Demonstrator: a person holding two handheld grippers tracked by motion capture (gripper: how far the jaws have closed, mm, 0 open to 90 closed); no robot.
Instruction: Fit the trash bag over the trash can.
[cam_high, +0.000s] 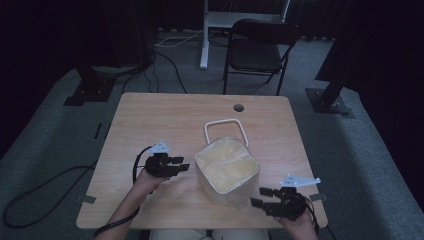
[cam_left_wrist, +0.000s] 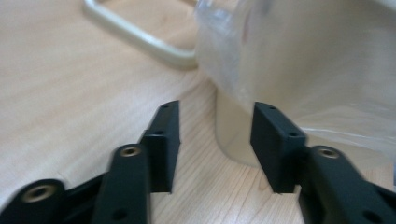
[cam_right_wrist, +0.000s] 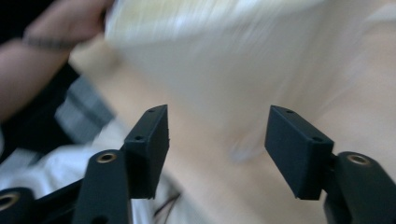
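Note:
A cream square bin lined with a clear plastic bag stands at the middle of the wooden table. Behind it a white rectangular frame lies flat. My left gripper is open just left of the bin, with nothing between its jaws. In the left gripper view the gripper faces the bin's lower corner, below the bag and the frame. My right gripper is open near the bin's front right corner. The right gripper view is blurred: the gripper stands empty before the bin.
A dark folding chair and a white stand leg are beyond the table's far edge. A cable hole sits near that edge. The person's other forearm is at the upper left of the right gripper view.

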